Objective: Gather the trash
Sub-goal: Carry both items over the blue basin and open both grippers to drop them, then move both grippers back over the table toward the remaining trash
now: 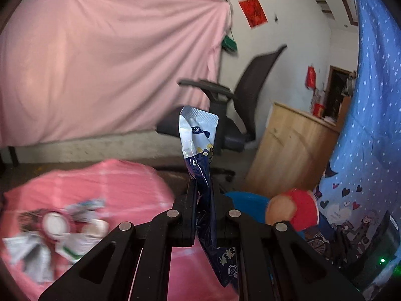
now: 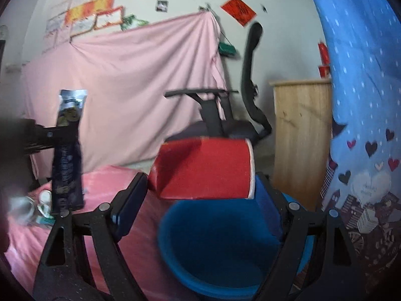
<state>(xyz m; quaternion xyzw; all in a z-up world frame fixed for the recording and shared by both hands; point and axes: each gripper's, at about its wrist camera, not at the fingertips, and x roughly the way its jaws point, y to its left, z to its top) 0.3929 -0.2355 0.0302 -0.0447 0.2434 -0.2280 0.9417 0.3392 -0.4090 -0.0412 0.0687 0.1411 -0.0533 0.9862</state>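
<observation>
My left gripper (image 1: 204,188) is shut on a crumpled blue and white snack wrapper (image 1: 198,135), held upright above the pink table; the wrapper also shows in the right wrist view (image 2: 67,150). My right gripper (image 2: 200,183) is shut on a red paper cup (image 2: 203,168), held sideways just above a blue bin (image 2: 225,245). The cup (image 1: 298,208) and the bin (image 1: 248,200) also show at the right of the left wrist view. More trash (image 1: 55,228), cups and crumpled wrappers, lies on the pink table (image 1: 125,188) at the left.
A black office chair (image 1: 238,105) stands behind the table. A wooden cabinet (image 2: 300,135) stands to the right of it. A blue patterned cloth (image 2: 363,100) hangs at the far right. A pink sheet (image 1: 100,62) covers the back wall.
</observation>
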